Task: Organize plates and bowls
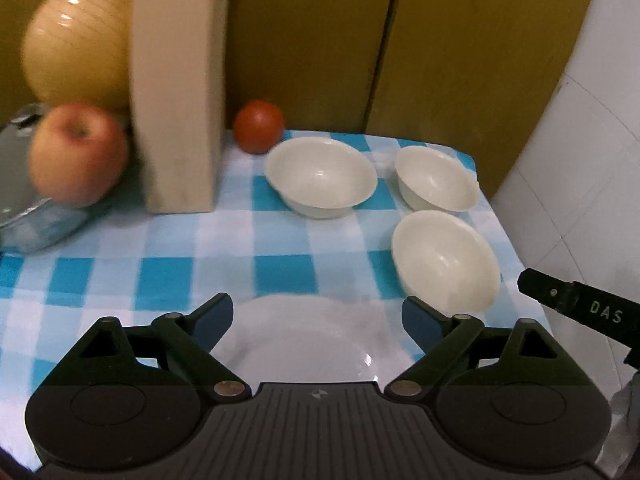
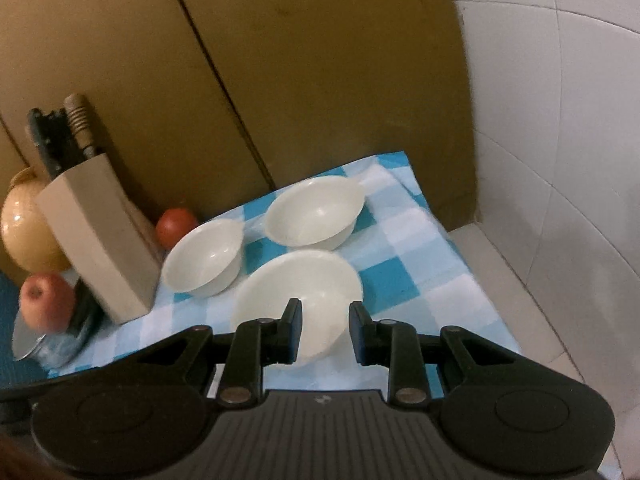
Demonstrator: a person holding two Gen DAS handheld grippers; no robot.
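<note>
The left gripper (image 1: pixel 318 320) is black, with a ribbed grey centre plate, round side housings, brass-coloured pivot screws and blue finger pads (image 1: pixel 216 318). The right gripper (image 2: pixel 325 330) matches it, with dark pads (image 2: pixel 294 330).

A beige knife block (image 1: pixel 178 104) stands on the checked cloth (image 1: pixel 168 240), with 1 tomato (image 1: pixel 259 126) at 3 o'clock and 1 apple (image 1: pixel 78 154) and 1 onion (image 1: pixel 76 40) at 9 o'clock.

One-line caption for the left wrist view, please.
Open left gripper above a white plate; three cream bowls on checkered cloth.
</note>
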